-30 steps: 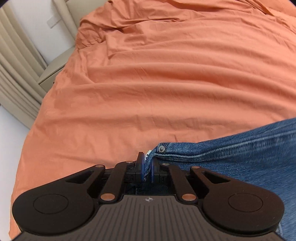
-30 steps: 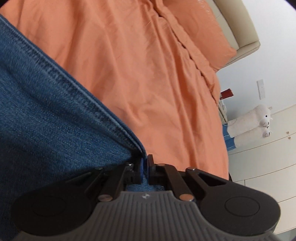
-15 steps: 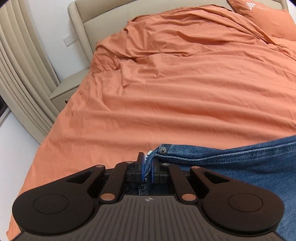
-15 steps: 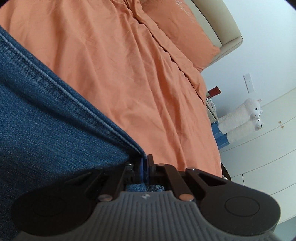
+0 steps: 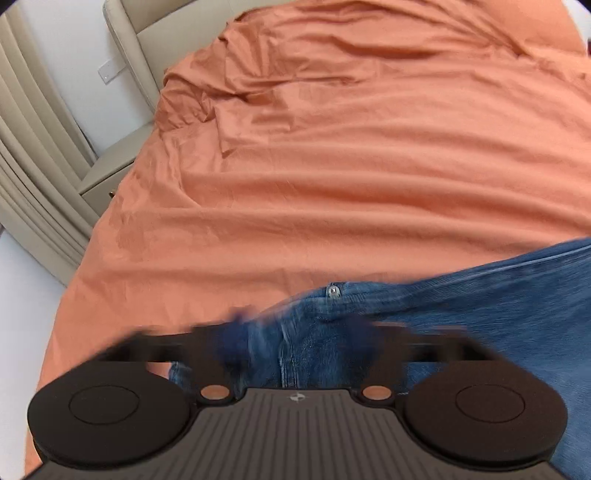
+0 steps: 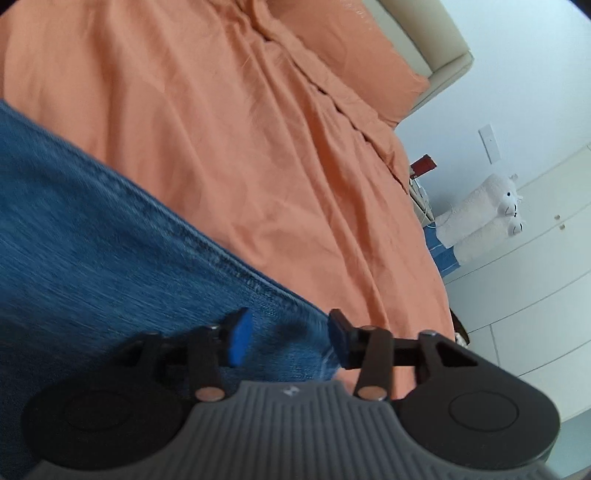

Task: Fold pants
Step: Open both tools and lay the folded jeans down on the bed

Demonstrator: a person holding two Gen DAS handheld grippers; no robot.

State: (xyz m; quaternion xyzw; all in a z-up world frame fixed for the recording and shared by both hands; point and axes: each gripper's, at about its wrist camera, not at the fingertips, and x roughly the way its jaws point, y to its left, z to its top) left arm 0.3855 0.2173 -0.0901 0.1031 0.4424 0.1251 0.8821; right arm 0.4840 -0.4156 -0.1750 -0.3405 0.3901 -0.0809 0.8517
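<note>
Blue jeans [image 5: 461,306] lie on the orange bed sheet [image 5: 351,166]. Their waistband button [image 5: 333,291] shows just ahead of my left gripper [image 5: 299,332], whose blurred jaws stand wide apart over the denim. In the right wrist view the jeans [image 6: 92,240] fill the left side, with a stitched edge running diagonally. My right gripper [image 6: 288,341] is open, its blue pads [image 6: 238,339] on either side of the jeans' corner, holding nothing.
A beige headboard [image 5: 147,33] and curtains [image 5: 33,166] stand at the left. An orange pillow [image 6: 369,62] lies at the bed's head. A white plush toy [image 6: 480,218] and white cabinets [image 6: 535,295] are to the right of the bed.
Both grippers have opened and let go of the jeans' waistband. The denim now lies loose on the bed below the jaws.
</note>
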